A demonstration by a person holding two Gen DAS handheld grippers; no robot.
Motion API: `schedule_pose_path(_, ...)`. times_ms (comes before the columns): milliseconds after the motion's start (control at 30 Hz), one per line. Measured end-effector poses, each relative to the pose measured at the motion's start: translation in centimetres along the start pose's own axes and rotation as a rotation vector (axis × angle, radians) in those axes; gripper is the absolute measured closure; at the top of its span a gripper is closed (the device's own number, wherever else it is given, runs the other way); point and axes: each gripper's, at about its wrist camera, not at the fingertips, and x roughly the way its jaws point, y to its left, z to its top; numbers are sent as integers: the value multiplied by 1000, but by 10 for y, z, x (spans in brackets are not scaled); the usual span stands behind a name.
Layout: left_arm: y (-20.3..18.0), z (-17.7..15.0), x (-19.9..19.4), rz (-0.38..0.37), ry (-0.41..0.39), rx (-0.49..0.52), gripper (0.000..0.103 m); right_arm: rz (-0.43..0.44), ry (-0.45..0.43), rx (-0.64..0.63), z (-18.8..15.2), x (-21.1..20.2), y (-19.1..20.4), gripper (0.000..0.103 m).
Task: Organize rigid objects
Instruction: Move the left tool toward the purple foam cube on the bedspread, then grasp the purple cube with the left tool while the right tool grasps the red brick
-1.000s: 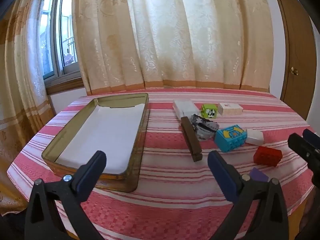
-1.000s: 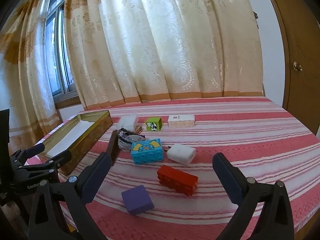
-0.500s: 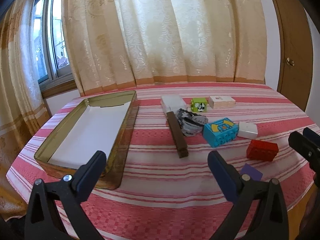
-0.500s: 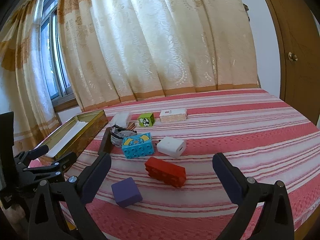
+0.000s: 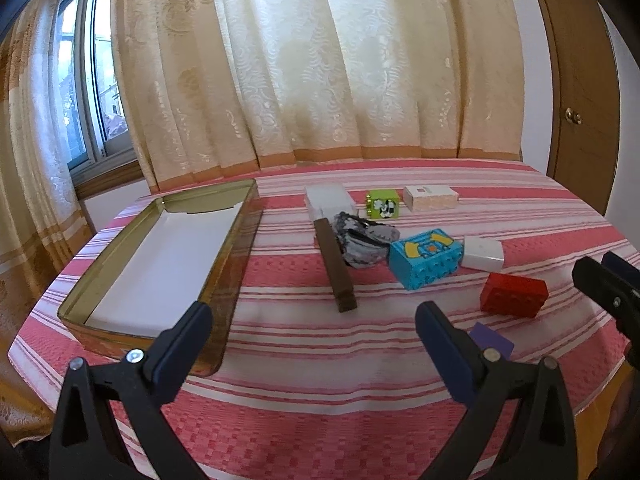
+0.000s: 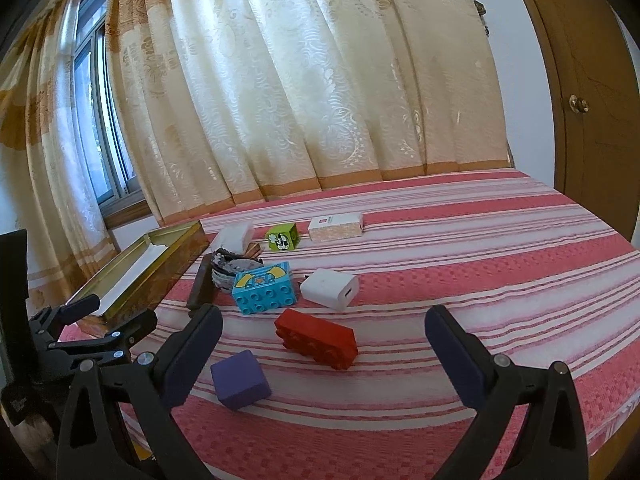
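I had pulled back; blocks [image 6: 316,338] sat lower-centre, tin [image 5: 236,256] left still bare, both claws [image 5: 314,330] [image 6: 322,334] wide.

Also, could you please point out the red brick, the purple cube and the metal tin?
red brick [image 6: 318,338], right wrist view, its top face
purple cube [image 6: 239,378], right wrist view, its top face
metal tin [image 5: 236,256], left wrist view, its right wall
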Motion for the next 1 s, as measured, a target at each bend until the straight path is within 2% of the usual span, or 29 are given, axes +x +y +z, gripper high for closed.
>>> schedule_pose_path(400, -19, -1, 2, -56, 11, 23, 0, -26, 0, 16, -3, -4, -14, 1)
schedule_pose_path(633, -33, -2, -2, -112, 3, 33, 0, -48, -1, 36, -5, -3, -27, 1)
schedule_pose_path(1000, -79, -17, 6, -220, 43, 156, 2, -84, 0, 86, -7, -2, -47, 1)
